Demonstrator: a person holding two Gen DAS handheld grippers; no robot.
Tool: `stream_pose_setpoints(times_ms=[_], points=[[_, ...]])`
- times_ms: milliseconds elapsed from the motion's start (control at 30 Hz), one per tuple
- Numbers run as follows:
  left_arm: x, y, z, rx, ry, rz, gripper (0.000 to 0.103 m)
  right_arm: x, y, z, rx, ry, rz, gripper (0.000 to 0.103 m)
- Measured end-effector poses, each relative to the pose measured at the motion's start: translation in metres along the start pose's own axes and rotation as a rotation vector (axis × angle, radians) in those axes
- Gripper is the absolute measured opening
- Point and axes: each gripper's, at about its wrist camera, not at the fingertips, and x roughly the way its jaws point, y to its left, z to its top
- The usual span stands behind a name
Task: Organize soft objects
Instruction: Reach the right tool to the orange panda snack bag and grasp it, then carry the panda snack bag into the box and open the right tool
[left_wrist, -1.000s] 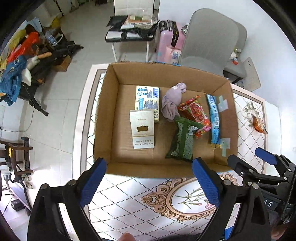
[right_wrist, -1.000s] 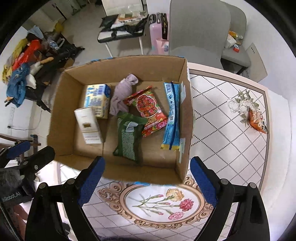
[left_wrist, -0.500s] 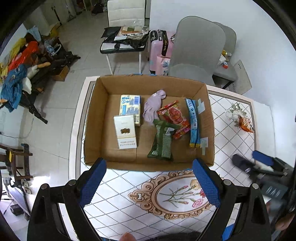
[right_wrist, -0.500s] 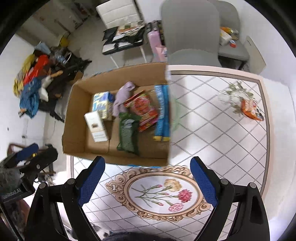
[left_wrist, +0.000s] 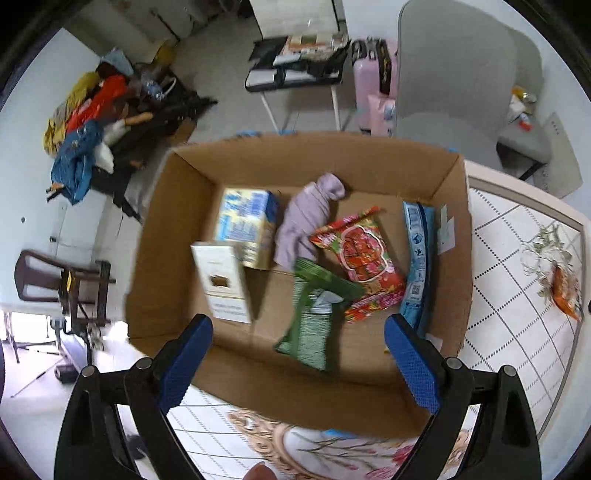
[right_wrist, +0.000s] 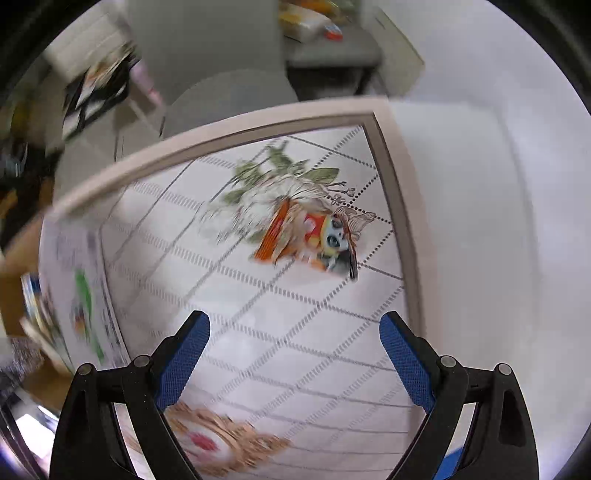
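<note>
A cardboard box (left_wrist: 173, 236) stands on the patterned tablecloth. Inside lie a lilac cloth (left_wrist: 306, 221), a green packet (left_wrist: 310, 317), a red snack bag (left_wrist: 362, 262), a blue packet (left_wrist: 417, 258), a yellow-blue carton (left_wrist: 247, 225) and a white box (left_wrist: 221, 280). My left gripper (left_wrist: 297, 347) is open and empty over the box's near wall. An orange snack bag (right_wrist: 306, 236) lies on the cloth near the far right corner, also seen in the left wrist view (left_wrist: 565, 291). My right gripper (right_wrist: 293, 347) is open and empty, short of that bag.
A grey chair (left_wrist: 454, 74) stands behind the table. A pink suitcase (left_wrist: 373, 88) and a small cluttered table (left_wrist: 295, 70) stand beyond it. Clothes (left_wrist: 77, 147) are piled at the left. The table's edge (right_wrist: 391, 155) runs just right of the orange bag.
My right gripper has swung right, away from the box, toward the orange bag. My left gripper has moved closer over the box. Both stayed open.
</note>
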Motion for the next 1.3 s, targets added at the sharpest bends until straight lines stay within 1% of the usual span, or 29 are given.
stream_pose_setpoints(times_ms=[67, 167, 233, 267, 300, 367, 433, 500, 533, 600, 700, 767, 800, 900, 1067, 1133, 1167, 1200, 1233, 1300], points=[[0.013, -0.011, 0.003, 0.003, 0.027, 0.023, 0.095, 0.024, -0.019, 0.019, 0.111, 0.036, 0.07, 0.095], [0.024, -0.025, 0.006, 0.012, 0.044, 0.048, 0.095, 0.055, -0.032, 0.036, 0.207, 0.082, 0.107, 0.095], [0.026, -0.032, 0.007, 0.025, 0.044, 0.065, 0.095, 0.072, -0.038, 0.044, 0.245, 0.113, 0.132, 0.095], [0.027, -0.036, 0.007, 0.031, 0.045, 0.071, 0.095, 0.082, -0.041, 0.046, 0.263, 0.131, 0.141, 0.091], [0.026, -0.039, 0.008, 0.036, 0.045, 0.076, 0.095, 0.088, -0.043, 0.048, 0.265, 0.14, 0.141, 0.08], [0.027, -0.044, 0.008, 0.046, 0.044, 0.082, 0.095, 0.099, -0.041, 0.049, 0.257, 0.153, 0.15, 0.062], [0.026, -0.045, 0.009, 0.05, 0.047, 0.08, 0.095, 0.1, -0.04, 0.048, 0.255, 0.142, 0.153, 0.058], [0.023, -0.046, 0.008, 0.052, 0.04, 0.071, 0.095, 0.094, -0.031, 0.044, 0.21, 0.116, 0.121, 0.055], [0.022, -0.044, 0.008, 0.051, 0.038, 0.069, 0.095, 0.094, -0.028, 0.042, 0.193, 0.113, 0.119, 0.054], [0.021, -0.039, 0.007, 0.044, 0.043, 0.059, 0.095, 0.09, -0.021, 0.035, 0.175, 0.113, 0.139, 0.053], [0.016, -0.027, 0.005, 0.026, 0.051, 0.025, 0.095, 0.075, -0.008, 0.02, 0.144, 0.093, 0.183, 0.052], [0.008, -0.011, 0.004, 0.012, 0.043, 0.009, 0.095, 0.058, 0.007, 0.007, 0.114, 0.077, 0.242, 0.052], [0.006, -0.004, 0.002, 0.008, 0.037, 0.013, 0.095, 0.049, 0.014, 0.003, 0.098, 0.066, 0.262, 0.052], [-0.009, 0.026, -0.003, -0.012, 0.02, -0.007, 0.095, 0.01, 0.051, -0.023, 0.023, 0.019, 0.348, 0.052], [-0.034, 0.081, -0.01, -0.035, -0.011, -0.06, 0.095, -0.049, 0.114, -0.064, -0.095, -0.047, 0.446, 0.052], [-0.041, 0.097, -0.01, -0.029, -0.02, -0.101, 0.095, -0.072, 0.129, -0.078, -0.146, -0.063, 0.472, 0.052], [-0.044, 0.106, -0.01, -0.029, -0.017, -0.131, 0.095, -0.081, 0.149, -0.09, -0.179, -0.068, 0.488, 0.052], [-0.044, 0.114, -0.01, -0.033, -0.008, -0.16, 0.095, -0.091, 0.156, -0.099, -0.205, -0.068, 0.497, 0.052], [-0.045, 0.124, -0.01, -0.037, 0.003, -0.199, 0.095, -0.098, 0.16, -0.108, -0.221, -0.069, 0.502, 0.052], [-0.043, 0.139, -0.011, -0.045, 0.01, -0.252, 0.095, -0.103, 0.192, -0.128, -0.268, -0.064, 0.504, 0.052]])
